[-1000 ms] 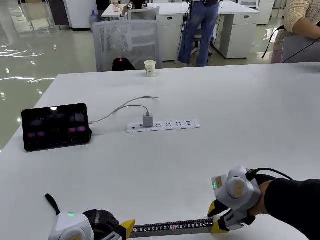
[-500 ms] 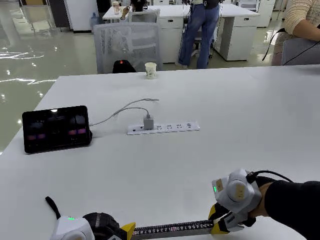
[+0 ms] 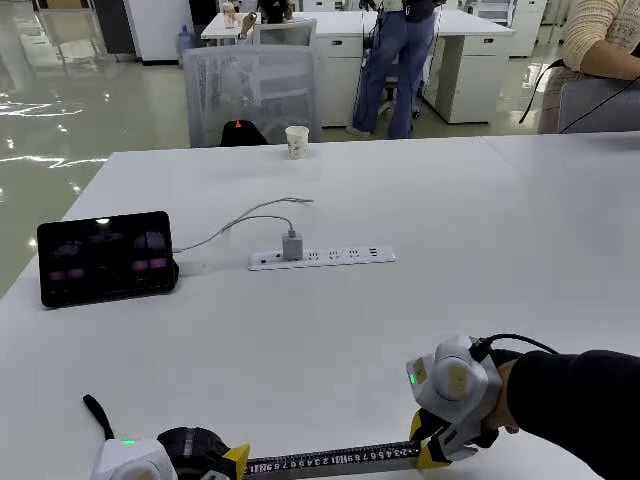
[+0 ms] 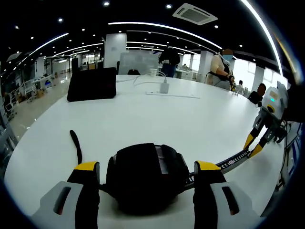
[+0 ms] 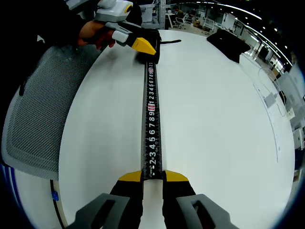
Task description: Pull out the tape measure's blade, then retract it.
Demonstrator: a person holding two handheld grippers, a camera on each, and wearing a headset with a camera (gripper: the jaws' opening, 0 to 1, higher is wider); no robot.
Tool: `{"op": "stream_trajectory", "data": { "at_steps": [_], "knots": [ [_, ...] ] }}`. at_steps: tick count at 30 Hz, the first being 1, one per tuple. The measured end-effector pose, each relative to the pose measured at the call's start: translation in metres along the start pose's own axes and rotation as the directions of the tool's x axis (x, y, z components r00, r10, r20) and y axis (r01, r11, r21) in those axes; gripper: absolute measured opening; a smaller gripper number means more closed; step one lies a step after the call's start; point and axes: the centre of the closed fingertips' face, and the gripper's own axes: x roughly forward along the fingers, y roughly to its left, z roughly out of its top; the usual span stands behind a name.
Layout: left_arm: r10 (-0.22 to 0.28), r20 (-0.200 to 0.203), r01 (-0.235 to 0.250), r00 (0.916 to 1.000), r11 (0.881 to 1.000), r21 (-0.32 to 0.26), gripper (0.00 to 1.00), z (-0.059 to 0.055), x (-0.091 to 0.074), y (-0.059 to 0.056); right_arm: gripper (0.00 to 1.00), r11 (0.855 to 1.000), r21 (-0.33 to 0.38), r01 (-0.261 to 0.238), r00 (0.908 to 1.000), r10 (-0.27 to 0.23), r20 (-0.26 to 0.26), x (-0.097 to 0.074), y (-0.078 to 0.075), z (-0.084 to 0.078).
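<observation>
Left gripper (image 4: 147,168) clamps the case (image 4: 145,179), right gripper (image 5: 152,177) pinches the blade (image 5: 151,109) tip: pull straight away from the case, untwisted.

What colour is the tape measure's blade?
The blade is black with white numerals; clearest in right gripper view.

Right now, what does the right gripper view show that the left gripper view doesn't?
Right gripper view: the blade has readable numerals, running up from the right gripper, which is shut on its tip; a grey mesh chair stands by the table edge. Left gripper view: the black case clamped in the left gripper, and people standing in the background. Both: the drawn-out blade across the white table.
</observation>
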Motion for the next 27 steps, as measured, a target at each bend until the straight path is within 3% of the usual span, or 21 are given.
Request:
{"op": "stream_trajectory", "data": {
  "at_steps": [4, 7, 13, 27],
  "knots": [
    [-0.018, -0.002, 0.018, 0.9998, 0.999, 0.031, 0.7, 0.005, -0.0006, -0.0075, 0.12, 1.0, 0.007, 0.001, 1.0, -0.001, -0.004, 0.0, -0.0003, -0.0006],
    [0.0, -0.029, 0.001, 0.9996, 1.0, 0.017, 0.64, 0.003, -0.0007, -0.0026, 0.11, 1.0, 0.014, 0.002, 1.0, -0.002, -0.004, -0.0003, -0.0002, -0.0006],
    [0.0, -0.061, 0.004, 0.9981, 0.998, 0.062, 0.62, -0.0004, -0.0008, -0.0016, 0.11, 1.0, 0.02, 0.002, 1.0, -0.002, -0.008, -0.0003, -0.0006, -0.0007],
    [-0.005, -0.087, 0.01, 0.9962, 0.998, 0.063, 0.61, -0.001, 0.0008, -0.0016, 0.11, 1.0, 0.02, -0.007, 0.9995, 0.007, -0.032, 0.0009, -0.0006, 0.0004]
  ]
}}
